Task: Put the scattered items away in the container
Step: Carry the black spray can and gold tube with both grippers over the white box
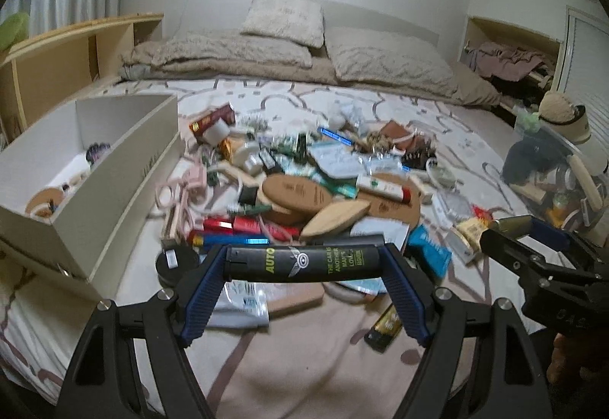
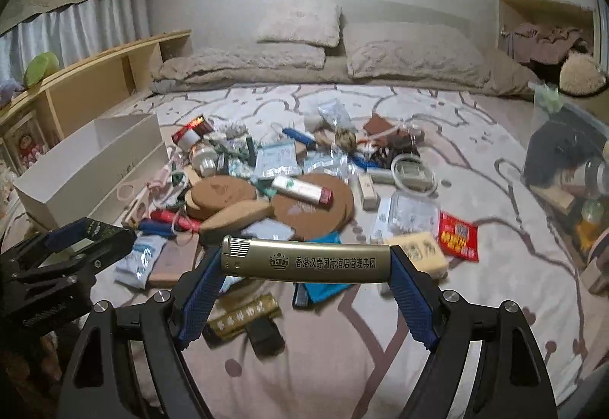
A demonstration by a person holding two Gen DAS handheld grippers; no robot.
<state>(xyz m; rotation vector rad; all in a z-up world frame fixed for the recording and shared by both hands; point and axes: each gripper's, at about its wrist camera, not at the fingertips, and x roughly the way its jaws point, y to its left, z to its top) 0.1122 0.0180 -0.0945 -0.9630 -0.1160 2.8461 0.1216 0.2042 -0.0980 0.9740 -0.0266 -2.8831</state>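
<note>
My left gripper (image 1: 304,263) is shut on a black lighter (image 1: 304,262) with yellow-green lettering, held crosswise by its two ends above the bed. My right gripper (image 2: 306,263) is shut the same way on a gold lighter (image 2: 304,263) with black print. Each gripper shows in the other's view: the right gripper (image 1: 533,240) at the right edge, the left gripper (image 2: 76,240) at the left edge. The white box (image 1: 114,190) stands at the left of the bed and holds a few small items. A heap of scattered items (image 1: 304,183) lies beyond both grippers.
Pillows (image 1: 388,57) and a folded blanket lie at the head of the bed. A wooden shelf (image 1: 76,50) runs along the left wall. A clear bin (image 1: 563,175) with odds and ends sits at the right. Small packets and a gold-black pack (image 2: 243,316) lie under the grippers.
</note>
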